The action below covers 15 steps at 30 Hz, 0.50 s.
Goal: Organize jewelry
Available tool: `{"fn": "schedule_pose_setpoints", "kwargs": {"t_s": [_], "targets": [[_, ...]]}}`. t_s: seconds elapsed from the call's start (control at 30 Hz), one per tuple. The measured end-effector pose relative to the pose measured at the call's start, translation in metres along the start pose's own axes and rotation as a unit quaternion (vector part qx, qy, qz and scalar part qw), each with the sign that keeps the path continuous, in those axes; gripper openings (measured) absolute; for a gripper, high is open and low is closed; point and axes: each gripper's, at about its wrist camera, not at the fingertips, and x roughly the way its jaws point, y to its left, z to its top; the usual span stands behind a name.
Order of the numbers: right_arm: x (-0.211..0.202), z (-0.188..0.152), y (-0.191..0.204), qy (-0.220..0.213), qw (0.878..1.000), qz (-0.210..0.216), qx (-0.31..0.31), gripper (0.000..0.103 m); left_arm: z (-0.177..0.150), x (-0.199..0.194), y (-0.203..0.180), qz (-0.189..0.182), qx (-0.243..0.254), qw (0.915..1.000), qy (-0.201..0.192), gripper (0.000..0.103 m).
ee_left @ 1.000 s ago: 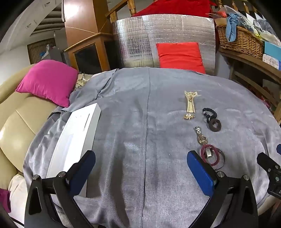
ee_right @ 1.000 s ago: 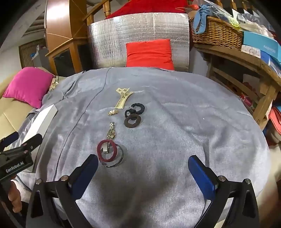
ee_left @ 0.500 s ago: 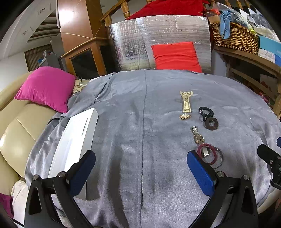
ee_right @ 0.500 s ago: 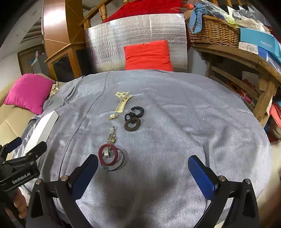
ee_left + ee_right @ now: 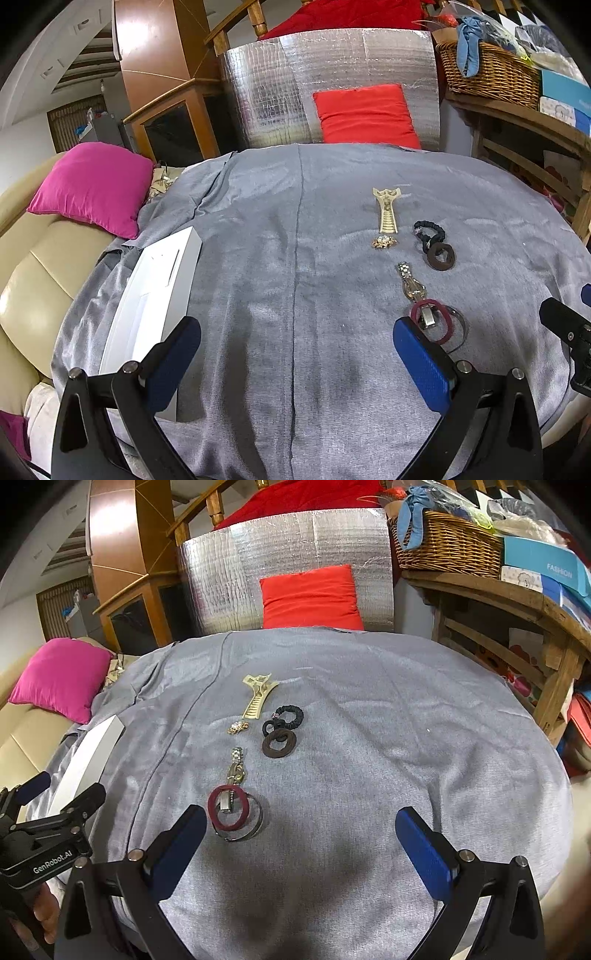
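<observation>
Blue-padded fingers on both tools stand wide apart, gripping nothing. The left gripper (image 5: 295, 354) and right gripper (image 5: 301, 840) hover level above the grey cloth (image 5: 369, 709) — side by side, pointing forward. Jewelry lies ahead of them: maroon ring (image 5: 228, 809) nearest, then watch (image 5: 236, 770), brown ring (image 5: 279, 743), gold clip (image 5: 257, 698). A white box (image 5: 155, 295) sits at the cloth's left edge.

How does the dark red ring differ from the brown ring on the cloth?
The dark red ring is thin-banded with a wide opening; the brown ring is a flatter, broader band. The red one lies over a metal bangle and a watch strap end; the brown one touches the black scrunchie. Both lie flat on the grey cloth.
</observation>
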Motion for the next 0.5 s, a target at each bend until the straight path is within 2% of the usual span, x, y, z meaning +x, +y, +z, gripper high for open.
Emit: {"fn": "schedule_pose_setpoints", "kwargs": {"t_s": [0.5], "targets": [[0.0006, 0.0007, 0.0, 0.0, 1.0, 0.004, 0.009, 0.103, -0.0018, 0.0026, -0.001, -0.001, 0.001, 1.0, 0.006, 0.103]]}}
